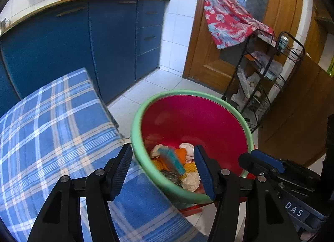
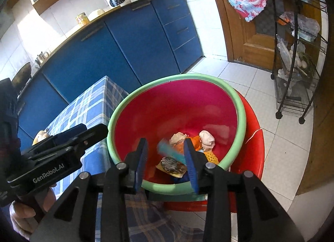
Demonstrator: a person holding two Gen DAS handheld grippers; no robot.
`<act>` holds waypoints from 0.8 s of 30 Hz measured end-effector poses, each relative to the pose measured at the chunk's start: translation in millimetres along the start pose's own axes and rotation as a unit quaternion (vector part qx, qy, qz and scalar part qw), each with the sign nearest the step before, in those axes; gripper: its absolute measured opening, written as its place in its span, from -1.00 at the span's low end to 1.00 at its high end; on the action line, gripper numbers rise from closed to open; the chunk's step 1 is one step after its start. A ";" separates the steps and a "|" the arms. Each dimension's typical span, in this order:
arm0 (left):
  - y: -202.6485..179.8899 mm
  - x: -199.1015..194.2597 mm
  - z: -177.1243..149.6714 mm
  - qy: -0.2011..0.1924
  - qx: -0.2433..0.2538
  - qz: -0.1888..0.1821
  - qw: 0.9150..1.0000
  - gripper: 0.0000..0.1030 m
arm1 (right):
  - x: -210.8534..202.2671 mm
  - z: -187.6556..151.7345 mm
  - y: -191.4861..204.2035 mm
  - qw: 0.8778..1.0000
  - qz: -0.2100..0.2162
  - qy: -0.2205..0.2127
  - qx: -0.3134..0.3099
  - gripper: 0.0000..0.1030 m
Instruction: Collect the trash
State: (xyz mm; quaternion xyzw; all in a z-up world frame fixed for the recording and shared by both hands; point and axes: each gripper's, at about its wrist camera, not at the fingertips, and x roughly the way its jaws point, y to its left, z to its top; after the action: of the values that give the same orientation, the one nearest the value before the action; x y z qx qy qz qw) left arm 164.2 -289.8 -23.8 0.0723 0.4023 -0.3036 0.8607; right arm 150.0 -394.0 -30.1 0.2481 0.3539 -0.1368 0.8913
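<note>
A red basin with a green rim [image 1: 133, 129] [image 2: 110, 129] stands beside the table and holds trash: crumpled paper balls [image 1: 190, 181] [image 2: 206, 137], orange scraps [image 1: 181, 154] and a dark wrapper [image 2: 172, 164]. A blurred teal packet [image 1: 171, 158] [image 2: 169, 150] shows inside it, clear of any pad. My left gripper [image 1: 163, 152] [image 2: 89, 130] hovers open over the basin's near left rim, nothing between its fingers. My right gripper [image 2: 165, 143] [image 1: 253, 156] hangs open above the near rim, its jaws empty.
The table with a blue plaid cloth [image 1: 62, 127] [image 2: 89, 104] adjoins the basin on the left; a crumpled lump [image 2: 40, 135] lies on it. A red stool [image 2: 254, 137] carries the basin. Blue cabinets [image 1: 114, 43], a black wire cart [image 1: 267, 70] [image 2: 296, 54] and a wooden door [image 1: 200, 54] stand behind.
</note>
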 end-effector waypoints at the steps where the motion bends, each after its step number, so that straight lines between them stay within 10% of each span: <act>1: 2.1 -3.0 -1.1 -0.002 -0.004 0.002 1.000 0.21 | -2.3 -0.6 2.3 1.000 0.001 -0.002 -0.002 -0.26; 24: 72.8 -96.1 -53.9 -0.041 -0.087 0.104 0.990 0.36 | -53.0 -29.9 81.8 0.997 0.043 -0.033 -0.062 0.31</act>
State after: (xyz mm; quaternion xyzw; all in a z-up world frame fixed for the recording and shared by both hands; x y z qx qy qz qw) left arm 124.2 -166.7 2.3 0.0262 0.3820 -0.1785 0.9064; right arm 129.8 -305.6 16.4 0.2024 0.3210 -0.0840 0.9214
